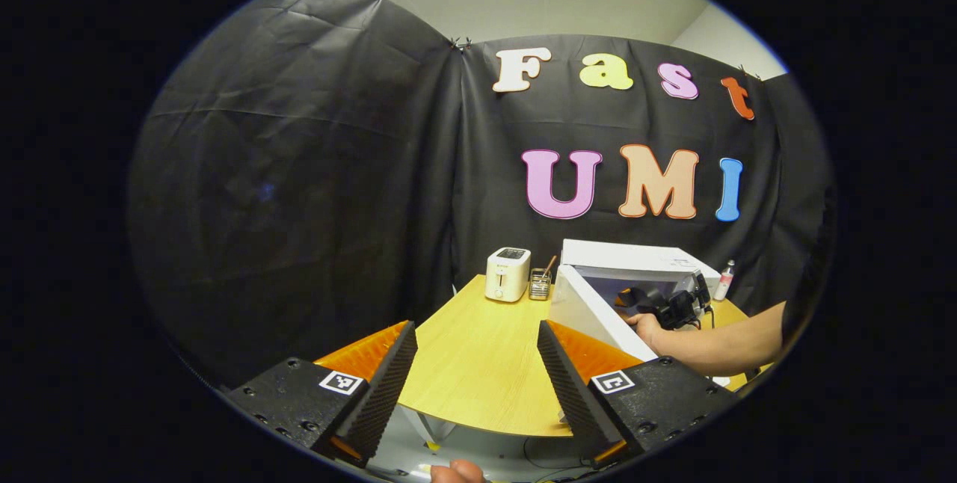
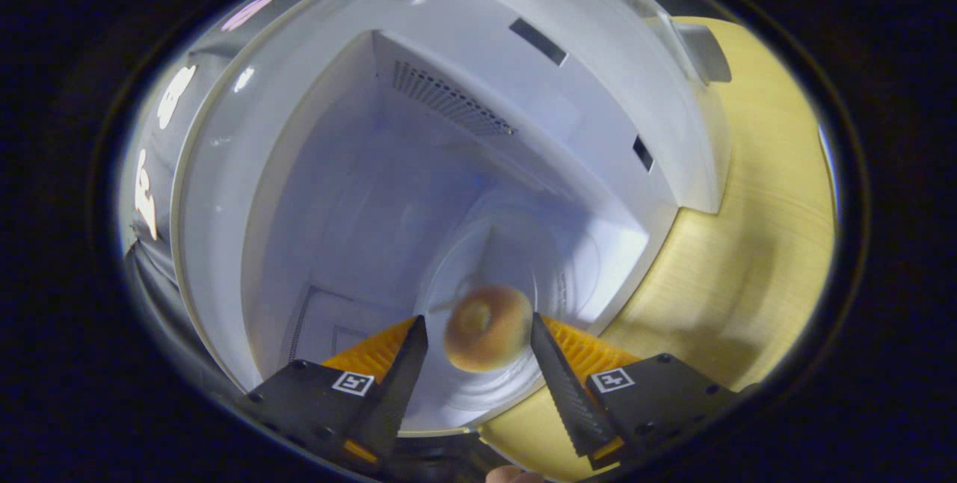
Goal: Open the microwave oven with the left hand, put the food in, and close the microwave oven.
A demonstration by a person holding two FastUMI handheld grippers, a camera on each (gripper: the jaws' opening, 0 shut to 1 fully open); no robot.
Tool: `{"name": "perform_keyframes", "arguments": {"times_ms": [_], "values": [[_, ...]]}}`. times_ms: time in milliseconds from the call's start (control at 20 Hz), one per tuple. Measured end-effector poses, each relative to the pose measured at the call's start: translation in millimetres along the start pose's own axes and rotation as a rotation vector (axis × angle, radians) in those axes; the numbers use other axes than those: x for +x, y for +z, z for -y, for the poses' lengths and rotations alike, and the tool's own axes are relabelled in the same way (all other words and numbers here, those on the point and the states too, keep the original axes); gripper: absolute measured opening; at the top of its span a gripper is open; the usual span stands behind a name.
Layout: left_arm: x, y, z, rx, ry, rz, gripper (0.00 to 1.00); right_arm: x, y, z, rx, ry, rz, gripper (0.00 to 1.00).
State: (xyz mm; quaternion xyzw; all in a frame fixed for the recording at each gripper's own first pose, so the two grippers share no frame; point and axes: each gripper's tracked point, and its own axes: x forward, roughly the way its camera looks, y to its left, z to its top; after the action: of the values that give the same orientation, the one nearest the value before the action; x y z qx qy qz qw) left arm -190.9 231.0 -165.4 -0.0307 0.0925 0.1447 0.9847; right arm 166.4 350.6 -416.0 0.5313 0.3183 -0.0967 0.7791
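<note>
The right gripper reaches into the open microwave, jaws wide around a bagel without touching, while the left gripper hangs wide, empty.

One microwave, door swung open, beyond the right finger. One toaster, one small holder and one bottle ahead of the fingers. One doughnut between the fingers, on one glass turntable.
</note>
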Motion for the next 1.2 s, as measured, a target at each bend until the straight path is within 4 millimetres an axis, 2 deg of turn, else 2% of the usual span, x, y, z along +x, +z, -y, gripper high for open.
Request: {"name": "perform_keyframes", "arguments": {"times_ms": [300, 400, 450, 500, 600, 700, 800, 850, 900, 1000, 1200], "values": [[0, -1, 2, -0.002, -0.015, 0.0, 0.95, -12, -1, 0, -0.043, 0.019, -0.013, 0.88], [1, -2, 7, -0.002, -0.032, 0.001, 0.95, -25, -8, 1, -0.077, 0.034, -0.042, 0.88], [2, -3, 9, 0.002, -0.04, -0.001, 0.95, -33, -10, -2, -0.103, 0.057, -0.043, 0.98], [2, -5, 11, 0.008, -0.049, -0.003, 0.95, -41, -12, -1, -0.15, 0.076, -0.046, 0.88], [5, -3, 16, 0.003, -0.07, 0.002, 0.95, -62, -17, 2, -0.238, 0.113, -0.06, 0.88], [6, -3, 20, 0.0, -0.087, 0.007, 0.95, -81, -11, 6, -0.296, 0.145, -0.063, 0.88], [8, -3, 26, -0.001, -0.108, 0.011, 0.95, -100, 5, 8, -0.368, 0.174, -0.043, 0.88], [8, -4, 28, 0.002, -0.118, 0.009, 0.95, -110, 14, 9, -0.411, 0.185, -0.032, 1.0], [10, -6, 30, 0.005, -0.127, 0.007, 0.95, -120, 25, 7, -0.442, 0.209, -0.019, 0.87], [12, -6, 36, 0.004, -0.151, 0.008, 0.95, -139, 52, 5, -0.512, 0.232, 0.026, 0.87], [19, -15, 38, 0.013, -0.17, 0.001, 0.94, -184, 108, -11, -0.711, 0.283, 0.15, 0.87]]}}
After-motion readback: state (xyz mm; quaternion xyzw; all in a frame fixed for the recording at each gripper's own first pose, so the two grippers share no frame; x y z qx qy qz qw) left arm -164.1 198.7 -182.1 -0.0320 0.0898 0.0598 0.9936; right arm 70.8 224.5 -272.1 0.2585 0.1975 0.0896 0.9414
